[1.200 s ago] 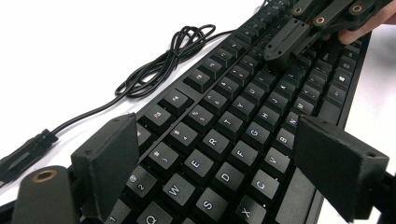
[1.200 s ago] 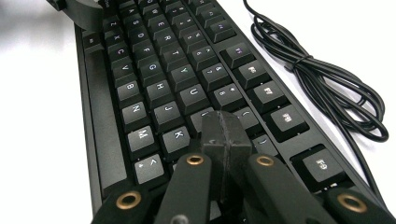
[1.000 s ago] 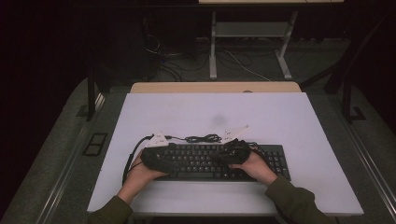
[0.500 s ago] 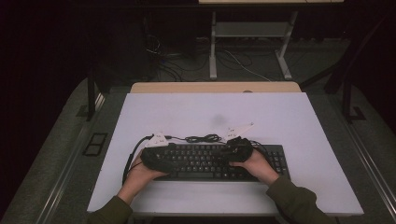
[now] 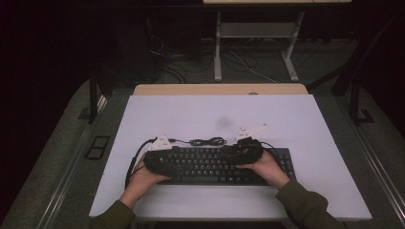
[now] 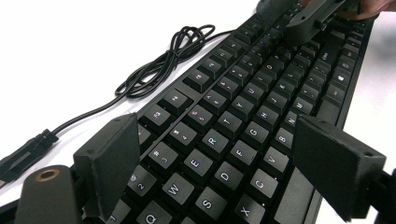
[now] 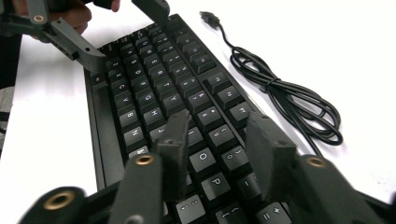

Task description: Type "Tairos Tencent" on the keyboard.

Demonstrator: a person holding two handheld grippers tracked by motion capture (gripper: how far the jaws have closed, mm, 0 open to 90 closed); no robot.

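A black keyboard (image 5: 210, 166) lies on the white table, nearer its front edge. My left gripper (image 5: 175, 164) hovers over the keyboard's left end, pointing right. Its jaws stand wide apart (image 6: 217, 135), one over the number row, the other by the front edge, with nothing gripped. My right gripper (image 5: 235, 155) is over the right half, pointing left. Its jaws (image 7: 218, 120) have just been opening and now stand partly apart above the O and P keys, holding nothing. The right gripper view shows the left gripper (image 7: 126, 35) at the far end of the keyboard.
The keyboard's black cable (image 5: 207, 141) lies coiled on the table just behind it, its plug (image 7: 208, 17) loose on the white surface. A wooden strip (image 5: 219, 89) borders the table's far edge. Cables and a stand's legs (image 5: 253, 52) are on the floor beyond.
The right gripper's jaws have parted from shut to partly open. Both hands stay almost where they were over the keyboard.
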